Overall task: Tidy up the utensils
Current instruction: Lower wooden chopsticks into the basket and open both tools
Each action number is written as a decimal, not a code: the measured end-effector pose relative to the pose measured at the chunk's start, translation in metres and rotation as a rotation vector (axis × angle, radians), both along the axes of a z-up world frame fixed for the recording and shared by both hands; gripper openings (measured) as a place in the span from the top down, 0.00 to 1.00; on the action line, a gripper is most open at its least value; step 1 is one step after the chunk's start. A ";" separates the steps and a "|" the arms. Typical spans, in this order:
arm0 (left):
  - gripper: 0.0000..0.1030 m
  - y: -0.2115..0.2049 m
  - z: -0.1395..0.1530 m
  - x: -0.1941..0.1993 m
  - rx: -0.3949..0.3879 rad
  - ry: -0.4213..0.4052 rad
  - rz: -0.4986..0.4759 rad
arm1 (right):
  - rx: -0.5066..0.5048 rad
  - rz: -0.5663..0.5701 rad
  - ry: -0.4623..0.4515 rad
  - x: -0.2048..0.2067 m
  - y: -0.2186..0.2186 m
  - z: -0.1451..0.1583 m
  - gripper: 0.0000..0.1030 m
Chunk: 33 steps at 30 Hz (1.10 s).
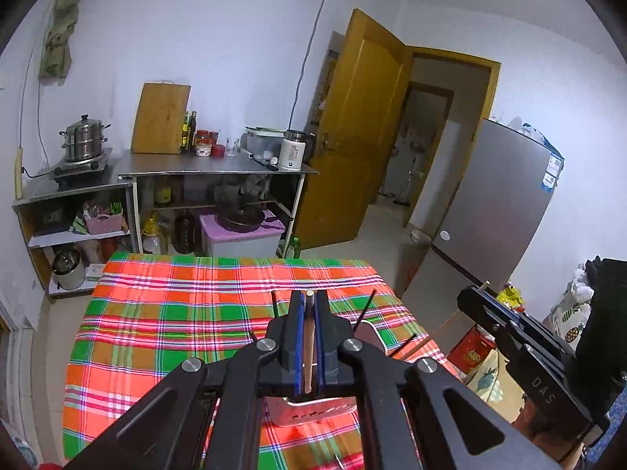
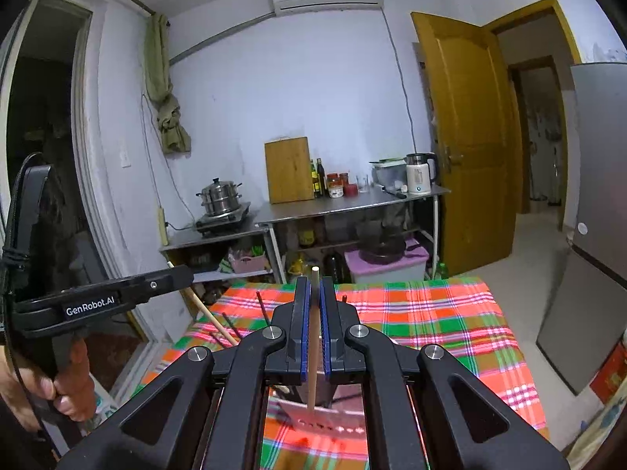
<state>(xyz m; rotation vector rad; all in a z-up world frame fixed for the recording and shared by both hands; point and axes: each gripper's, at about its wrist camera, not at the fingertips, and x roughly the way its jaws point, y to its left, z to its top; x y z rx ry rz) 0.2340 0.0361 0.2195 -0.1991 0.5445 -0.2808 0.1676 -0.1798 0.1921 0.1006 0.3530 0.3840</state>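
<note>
**Two chopsticks lifted, one in each pair of tongs, above the holder**

The left tongs [image 1: 309, 337] are closed on a pale wooden chopstick [image 1: 308, 346], which runs along the gap between the blue pads. The right tongs [image 2: 313, 337] are closed in the same way on a second pale wooden chopstick [image 2: 312, 352], whose tip stands clear above the jaws. Both hang over the near edge of the desk [image 1: 156, 313], which is covered by a red, green and orange plaid cloth.

Each stick is pinched along a narrow line only, so it could swivel or slide out if a hand tilts or jerks. The two tongs are near each other, and the sticks or the tongs could knock together on the way down. A stick lowered off-centre could catch the rim and tip the holder.

Directly under the tongs stands a perforated metal utensil holder [image 2: 325, 417] by the near edge of the desk. Several dark thin chopsticks [image 1: 366, 305] lean out of it, fanned apart. What else it contains is hidden by the tongs.
</note>
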 end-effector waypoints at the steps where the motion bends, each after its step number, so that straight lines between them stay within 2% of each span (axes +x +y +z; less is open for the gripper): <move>1: 0.96 0.000 -0.003 0.003 -0.003 0.002 -0.001 | -0.001 0.001 -0.001 0.004 0.002 -0.001 0.95; 9: 0.96 0.001 -0.037 0.028 -0.012 0.048 -0.008 | -0.040 -0.003 0.023 0.021 0.014 -0.025 0.95; 22: 0.95 0.001 -0.090 0.050 -0.009 0.130 -0.025 | -0.098 0.024 0.125 0.043 0.026 -0.066 0.95; 28: 0.95 -0.001 -0.094 0.047 0.009 0.126 -0.026 | -0.117 0.035 0.158 0.047 0.029 -0.072 0.95; 33: 0.89 0.000 -0.085 0.038 0.014 0.099 -0.018 | -0.116 0.032 0.149 0.041 0.026 -0.067 0.91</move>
